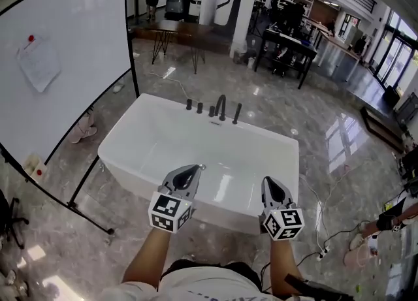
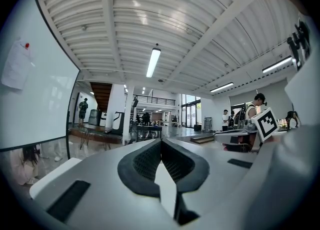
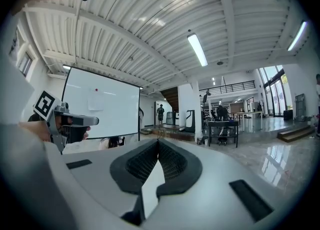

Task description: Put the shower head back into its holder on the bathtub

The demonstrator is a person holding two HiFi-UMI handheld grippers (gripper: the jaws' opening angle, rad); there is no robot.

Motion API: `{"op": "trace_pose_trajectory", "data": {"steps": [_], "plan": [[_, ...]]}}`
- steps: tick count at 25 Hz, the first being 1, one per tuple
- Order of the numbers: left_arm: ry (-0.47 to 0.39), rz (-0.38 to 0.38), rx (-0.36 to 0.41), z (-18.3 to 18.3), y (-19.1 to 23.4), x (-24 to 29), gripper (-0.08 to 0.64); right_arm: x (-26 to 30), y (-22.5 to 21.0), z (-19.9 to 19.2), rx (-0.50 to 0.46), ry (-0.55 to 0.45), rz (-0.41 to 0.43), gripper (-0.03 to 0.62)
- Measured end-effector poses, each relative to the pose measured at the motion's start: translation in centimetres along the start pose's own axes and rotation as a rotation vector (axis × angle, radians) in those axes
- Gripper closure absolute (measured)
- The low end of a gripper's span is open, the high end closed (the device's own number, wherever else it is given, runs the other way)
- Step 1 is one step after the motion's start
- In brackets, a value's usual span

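While their pads met with nothing between them, my left tool (image 1: 194,170) and right tool (image 1: 268,182) hung level over the near side of the bathtub (image 1: 121,138), both empty.

Shower head: judged to be the slim upright wand (image 1: 236,113) beside the spout (image 1: 221,106) on the far rim, seemingly seated already; not certain.

Hazard: a reach across the basin could clip spout or handles (image 1: 189,104).

Clearance: open floor at right; whiteboard stand foot (image 1: 91,211) crowded the left; cable (image 1: 320,218) trailed near right.

Nothing legible is showing anywhere.
The paper (image 1: 39,63) pinned on the whiteboard (image 1: 85,38) is appearing too small to read.
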State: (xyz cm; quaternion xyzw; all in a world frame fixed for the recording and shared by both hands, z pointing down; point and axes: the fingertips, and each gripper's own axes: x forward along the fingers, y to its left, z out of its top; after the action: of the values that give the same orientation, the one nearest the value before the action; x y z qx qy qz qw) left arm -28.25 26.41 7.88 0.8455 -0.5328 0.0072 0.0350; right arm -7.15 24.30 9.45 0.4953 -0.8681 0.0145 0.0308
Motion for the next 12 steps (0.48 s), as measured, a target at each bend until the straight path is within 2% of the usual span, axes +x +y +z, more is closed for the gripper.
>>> {"op": "trace_pose_trajectory", "data": {"steps": [5,8,12], "plan": [[0.005,0.022,-0.001,1.2,-1.9,0.1,0.541,-2.1,-2.5,2.8,-0.016,-0.040,0.013,0.581],[0.008,-0.004,-0.011,1.3,-5.5,1.6,0.541,-4.1,-5.3,3.4,-0.037,-0.042,0.014,0.581],[-0.009,-0.016,0.003,1.9,-10.3,3.4,0.541,-6.8,-9.8,2.3,-0.003,-0.051,0.017,0.581]]}}
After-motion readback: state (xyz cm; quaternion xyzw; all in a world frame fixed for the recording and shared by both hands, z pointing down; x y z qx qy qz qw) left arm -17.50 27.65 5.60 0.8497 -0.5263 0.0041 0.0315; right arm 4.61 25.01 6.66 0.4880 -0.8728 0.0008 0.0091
